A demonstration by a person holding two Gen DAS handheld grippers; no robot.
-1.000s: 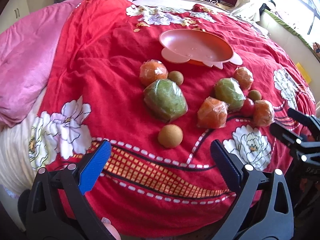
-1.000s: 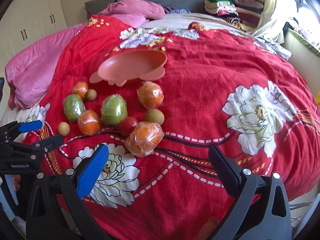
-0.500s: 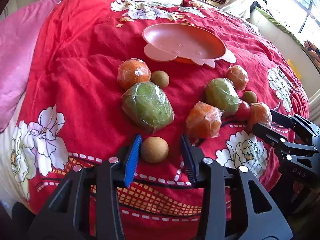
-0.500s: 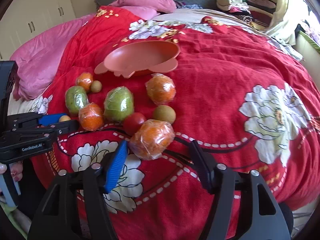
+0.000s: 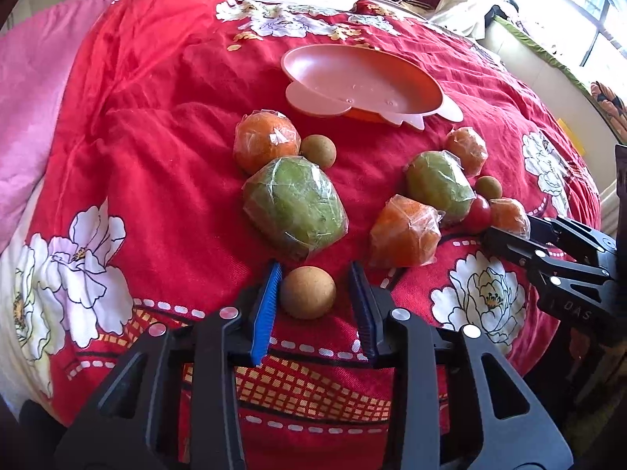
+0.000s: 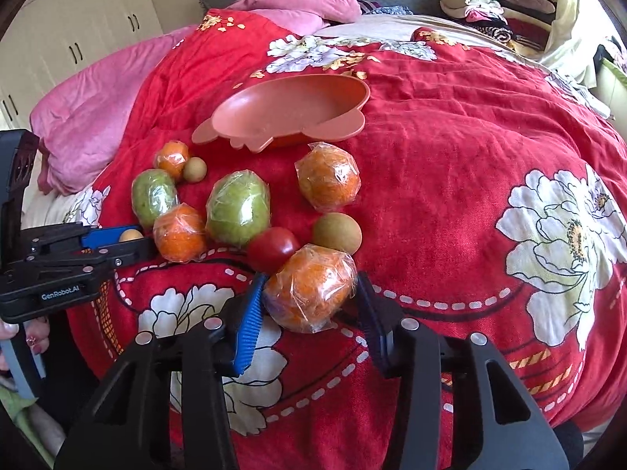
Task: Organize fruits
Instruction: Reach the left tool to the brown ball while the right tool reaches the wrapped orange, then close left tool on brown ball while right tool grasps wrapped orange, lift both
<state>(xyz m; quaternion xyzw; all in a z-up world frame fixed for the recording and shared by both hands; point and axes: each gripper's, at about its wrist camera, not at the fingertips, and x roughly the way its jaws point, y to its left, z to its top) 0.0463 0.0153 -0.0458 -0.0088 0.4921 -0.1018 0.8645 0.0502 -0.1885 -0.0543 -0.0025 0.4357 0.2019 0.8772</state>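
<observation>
Several fruits lie on a red flowered bedspread in front of a pink plate (image 5: pixel 364 78) (image 6: pixel 290 113). My left gripper (image 5: pixel 313 293) straddles a small round brown fruit (image 5: pixel 308 291); its jaws stand close on either side with small gaps showing. My right gripper (image 6: pixel 307 305) has its jaws against both sides of a plastic-wrapped orange (image 6: pixel 309 288). A red tomato (image 6: pixel 273 248) and a brown fruit (image 6: pixel 337 232) lie just beyond it. Wrapped green fruits (image 5: pixel 296 205) (image 5: pixel 439 186) and wrapped oranges (image 5: pixel 266 145) (image 5: pixel 403 233) lie between the grippers and the plate.
A pink quilt (image 5: pixel 35 98) lies along the left of the bed. Folded clothes (image 6: pixel 482 4) are piled at the far right. White cupboards (image 6: pixel 70 31) stand at the left. The bed's front edge is right below both grippers.
Both grippers moved forward and down onto the bed and narrowed, the left around the small brown fruit, the right around the wrapped orange.
</observation>
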